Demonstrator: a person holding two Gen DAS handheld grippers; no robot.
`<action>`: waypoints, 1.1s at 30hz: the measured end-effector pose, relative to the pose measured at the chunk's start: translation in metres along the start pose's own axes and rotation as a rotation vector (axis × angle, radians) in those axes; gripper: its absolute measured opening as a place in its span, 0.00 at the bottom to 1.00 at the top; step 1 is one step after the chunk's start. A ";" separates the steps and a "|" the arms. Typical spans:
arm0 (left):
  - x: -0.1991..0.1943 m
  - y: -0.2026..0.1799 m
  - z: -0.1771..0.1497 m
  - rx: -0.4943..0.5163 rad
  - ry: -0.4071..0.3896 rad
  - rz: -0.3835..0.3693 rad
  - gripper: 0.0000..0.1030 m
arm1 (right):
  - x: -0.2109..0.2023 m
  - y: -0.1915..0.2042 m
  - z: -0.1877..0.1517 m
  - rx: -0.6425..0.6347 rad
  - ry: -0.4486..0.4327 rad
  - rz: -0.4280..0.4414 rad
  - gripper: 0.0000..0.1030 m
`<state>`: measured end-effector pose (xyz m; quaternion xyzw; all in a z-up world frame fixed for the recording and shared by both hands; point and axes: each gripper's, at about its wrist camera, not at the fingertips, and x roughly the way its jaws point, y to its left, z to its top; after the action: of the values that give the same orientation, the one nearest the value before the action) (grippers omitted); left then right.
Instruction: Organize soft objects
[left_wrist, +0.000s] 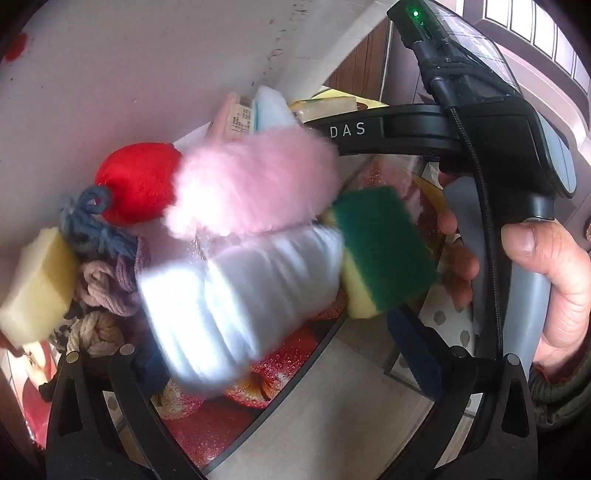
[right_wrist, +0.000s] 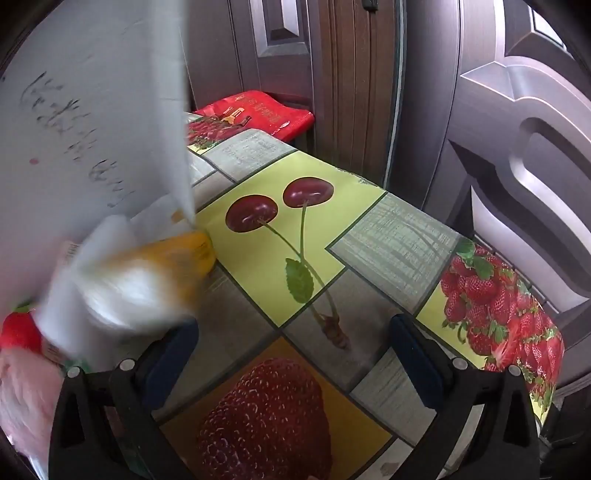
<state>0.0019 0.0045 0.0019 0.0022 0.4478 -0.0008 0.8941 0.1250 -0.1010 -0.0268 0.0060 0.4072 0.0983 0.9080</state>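
Note:
A heap of soft things lies against a white board (left_wrist: 129, 74): a red plush ball (left_wrist: 136, 184), a pink fluffy piece (left_wrist: 255, 184), a blurred white fluffy cloth (left_wrist: 240, 295), a green-and-yellow sponge (left_wrist: 380, 251), a pale yellow sponge (left_wrist: 37, 288) and blue yarn (left_wrist: 88, 225). My left gripper (left_wrist: 284, 358) is open just below the heap; the white cloth reaches between its jaws near the left finger, unpressed. My right gripper (right_wrist: 295, 354) is open over the bare tablecloth (right_wrist: 258, 240), the heap off its left finger.
A hand (left_wrist: 554, 280) holds the right gripper's handle (left_wrist: 517, 166) at the right of the left wrist view. Mauve yarn (left_wrist: 110, 280) and beige rope (left_wrist: 96, 332) lie lower left. Beyond the table stand a red cushion (right_wrist: 258, 114) and dark doors (right_wrist: 517, 147).

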 end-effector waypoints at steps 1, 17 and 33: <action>0.000 0.000 0.000 0.000 0.000 0.000 0.99 | 0.000 0.000 0.000 -0.002 0.000 -0.001 1.00; 0.000 0.000 0.000 0.001 0.000 0.001 0.99 | 0.003 -0.001 -0.001 0.002 -0.001 0.002 1.00; 0.000 0.000 0.000 0.001 0.000 0.001 0.99 | 0.001 -0.002 0.000 0.011 -0.006 0.012 1.00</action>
<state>0.0019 0.0041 0.0019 0.0027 0.4478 -0.0004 0.8942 0.1258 -0.1030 -0.0279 0.0140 0.4048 0.1014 0.9086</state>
